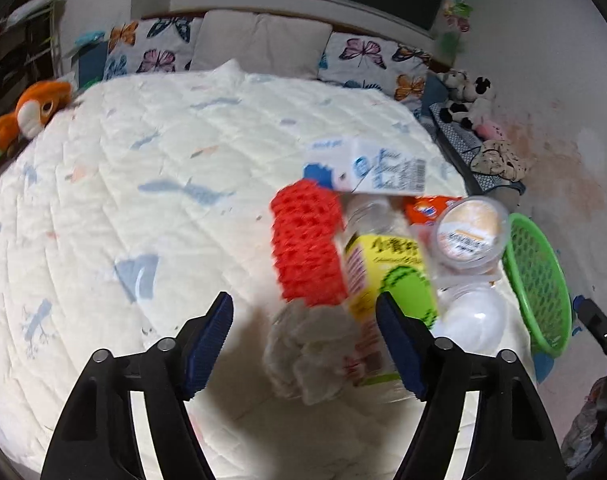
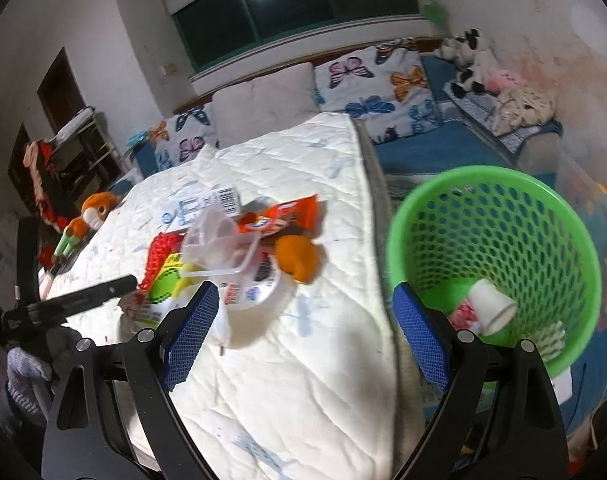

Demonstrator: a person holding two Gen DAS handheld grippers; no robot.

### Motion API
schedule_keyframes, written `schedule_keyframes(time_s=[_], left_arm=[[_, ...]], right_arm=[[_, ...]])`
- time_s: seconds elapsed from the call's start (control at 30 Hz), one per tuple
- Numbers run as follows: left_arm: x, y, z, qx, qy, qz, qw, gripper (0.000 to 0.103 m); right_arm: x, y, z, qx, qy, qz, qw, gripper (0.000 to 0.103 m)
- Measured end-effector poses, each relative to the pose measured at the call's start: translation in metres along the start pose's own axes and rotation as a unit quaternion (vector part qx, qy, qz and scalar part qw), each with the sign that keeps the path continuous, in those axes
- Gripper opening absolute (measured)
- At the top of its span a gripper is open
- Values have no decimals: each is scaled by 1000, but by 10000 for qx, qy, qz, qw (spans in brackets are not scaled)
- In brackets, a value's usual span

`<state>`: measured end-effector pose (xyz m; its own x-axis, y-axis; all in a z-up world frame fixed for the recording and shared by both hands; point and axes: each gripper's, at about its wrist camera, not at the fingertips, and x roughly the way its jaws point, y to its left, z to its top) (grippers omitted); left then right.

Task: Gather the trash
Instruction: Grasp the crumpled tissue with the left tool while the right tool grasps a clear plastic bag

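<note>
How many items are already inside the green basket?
2 visible: a small white cup lying on its side at the green basket's bottom, and a green-striped piece to its right. Others may be hidden behind the rim.

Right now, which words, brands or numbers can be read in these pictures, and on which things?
None reads fully.
White-and-blue milk carton: barcode and print, blurred.
Yellow-labelled clear plastic bottle: Chinese characters, blurred.
Round foil-lidded cup: print too small.
Orange snack wrapper: logo blurred.

Yellow bottle label (image 1: 387, 276), characters blurred, unreadable
</note>
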<state>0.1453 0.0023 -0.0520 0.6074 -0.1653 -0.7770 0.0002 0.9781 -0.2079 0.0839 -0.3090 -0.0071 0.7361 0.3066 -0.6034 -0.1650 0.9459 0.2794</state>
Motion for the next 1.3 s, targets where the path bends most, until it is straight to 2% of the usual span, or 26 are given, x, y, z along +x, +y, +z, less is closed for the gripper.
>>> schedule_keyframes(time_s=[0.13,0.37,0.47,0.8,1.0,1.07,1.17,1.23,1.3], left_arm=[[7,7,-4,-96,101,-112,9998,62],[9,10,-10,-134,183,-378,9990,41],[7,10,-12,-126,165,-438,9988,38],[-12,19,-11,-166,0,-661,9977,36],[-29,24,-6,-178,-173,-782,9966,36],[-33,24,-5,-172,-221,-813,9963,36],[-36,24,-1,-158,-272,-827,9961,36],[-37,22,1,-144,-295,-845,9959,36],[-38,20,1,-117,-308,-855,9958,36]], right_arm=[[10,16,5,-185,44,142,9997,88],[37,45,16,-454,187,315,9983,88],[50,56,20,-612,275,304,9973,87],[94,83,25,-1044,600,190,9925,80],[112,84,25,-1020,757,42,9919,78],[114,85,25,-1091,748,-57,9912,74],[115,87,24,-1210,720,-147,9899,62],[114,86,24,-1217,694,-206,9899,60],[112,84,24,-1179,646,-185,9907,51]])
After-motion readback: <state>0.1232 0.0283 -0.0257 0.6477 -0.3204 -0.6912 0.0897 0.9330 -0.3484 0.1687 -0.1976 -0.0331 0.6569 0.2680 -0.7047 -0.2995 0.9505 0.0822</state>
